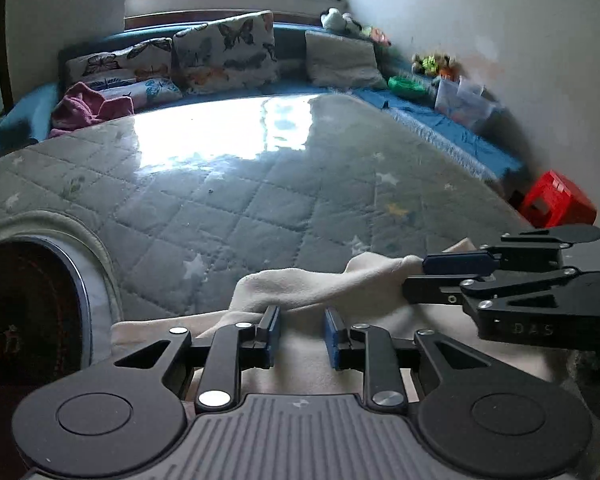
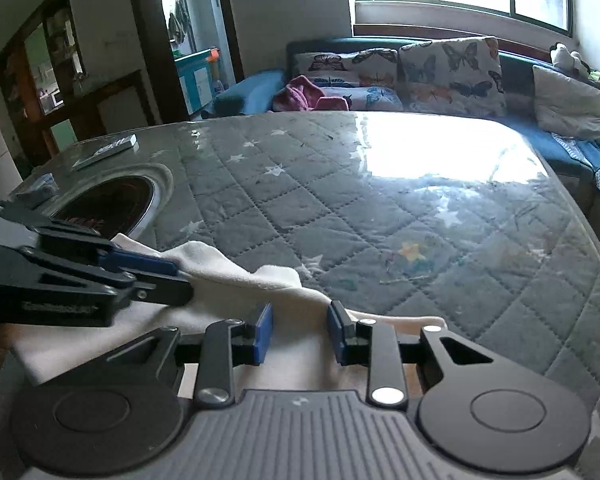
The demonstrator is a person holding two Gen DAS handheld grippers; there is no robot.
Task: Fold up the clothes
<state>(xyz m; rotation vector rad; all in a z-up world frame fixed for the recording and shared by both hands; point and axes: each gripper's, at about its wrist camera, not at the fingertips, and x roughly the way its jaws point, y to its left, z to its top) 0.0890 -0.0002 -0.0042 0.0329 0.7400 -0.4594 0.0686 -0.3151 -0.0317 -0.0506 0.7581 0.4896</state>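
Note:
A cream-white garment [image 1: 320, 284] lies at the near edge of the quilted grey table cover [image 1: 260, 184]. My left gripper [image 1: 300, 336] has its jaws a hand-width apart, with cloth lying between and under them; nothing is pinched. My right gripper enters the left wrist view from the right [image 1: 414, 276], its fingers close together around a raised fold of the garment. In the right wrist view the garment [image 2: 236, 268] lies ahead; my right gripper [image 2: 298, 334] has its jaws apart over the cloth. The left gripper [image 2: 184, 280] reaches in from the left, touching the cloth.
A round dark opening [image 1: 28, 304] is set in the table at the left. A flat box [image 2: 108, 150] lies at the far left of the table. A sofa with butterfly pillows [image 1: 224, 52] and a pink cloth [image 1: 88, 106] stands behind. A red box [image 1: 556, 200] stands at the right.

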